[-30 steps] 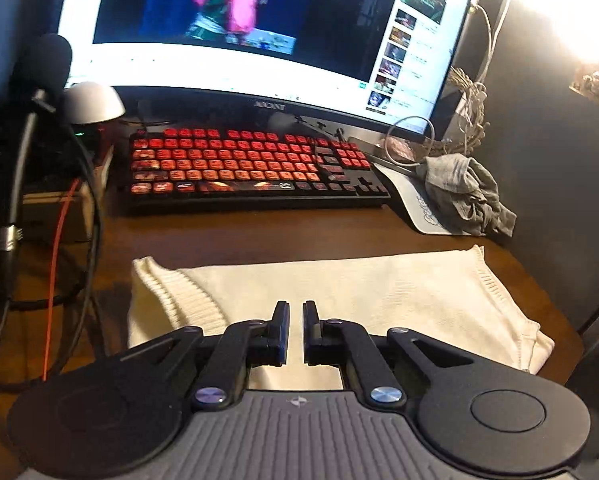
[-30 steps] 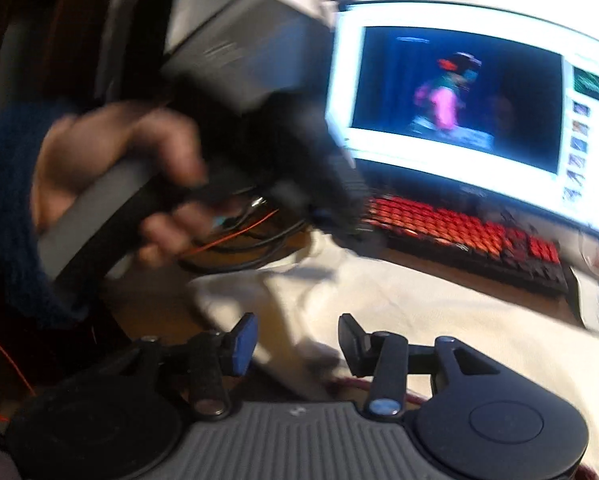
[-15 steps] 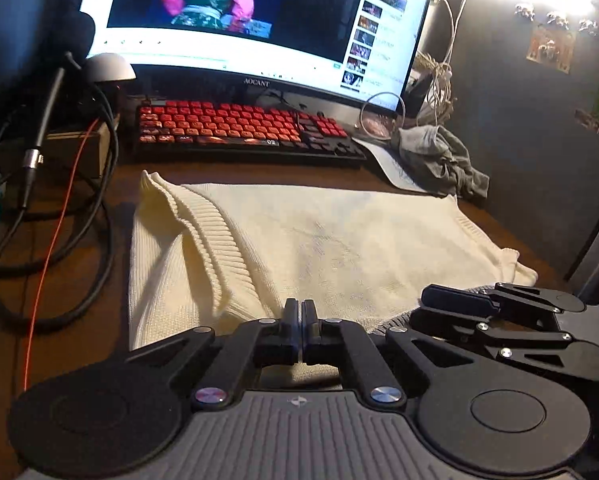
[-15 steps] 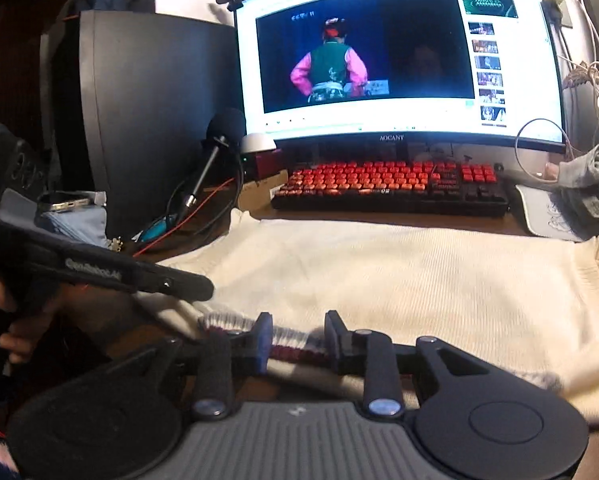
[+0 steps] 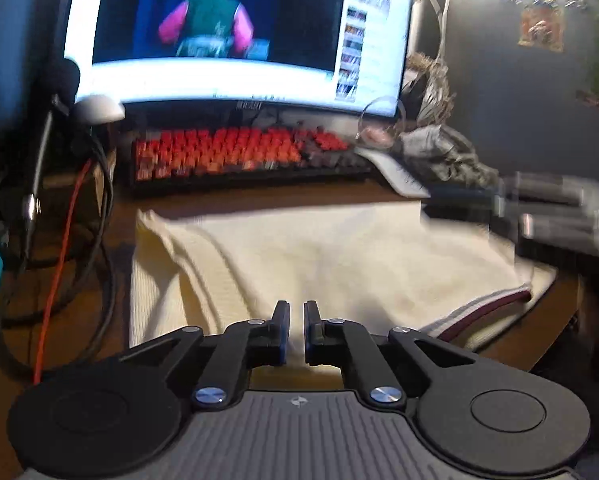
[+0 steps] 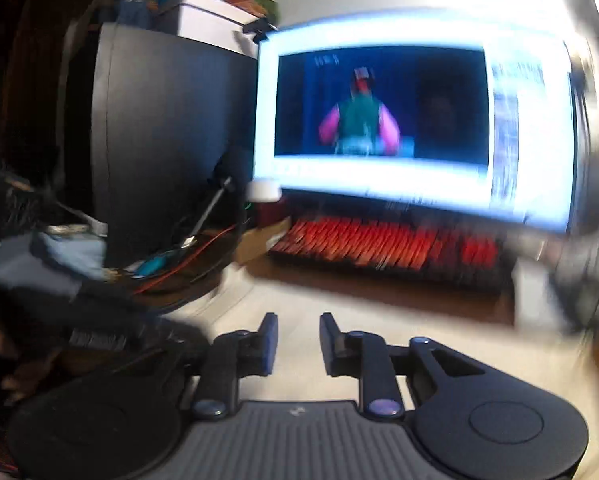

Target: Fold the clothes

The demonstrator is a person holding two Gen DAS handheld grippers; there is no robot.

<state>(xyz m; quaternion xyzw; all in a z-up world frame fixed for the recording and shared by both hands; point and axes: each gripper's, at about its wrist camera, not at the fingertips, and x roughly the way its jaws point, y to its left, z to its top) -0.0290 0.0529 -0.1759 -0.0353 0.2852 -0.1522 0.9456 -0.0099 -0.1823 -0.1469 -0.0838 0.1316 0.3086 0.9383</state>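
Observation:
A cream knit sweater lies folded on the brown desk in front of the keyboard, with a dark red striped hem at its right edge. My left gripper hovers over the sweater's near edge, jaws slightly apart and empty. My right gripper is open and empty above the cream cloth; that view is blurred. The right gripper also shows in the left wrist view as a blurred shape over the sweater's far right corner.
A red-lit keyboard and a lit monitor stand behind the sweater. A microphone and cables crowd the left side. A grey crumpled cloth lies at the back right. A dark cabinet stands left of the monitor.
My left gripper has opened slightly from shut. My right gripper has let go of the striped hem, lifted and moved toward the far right; both views are blurred by motion.

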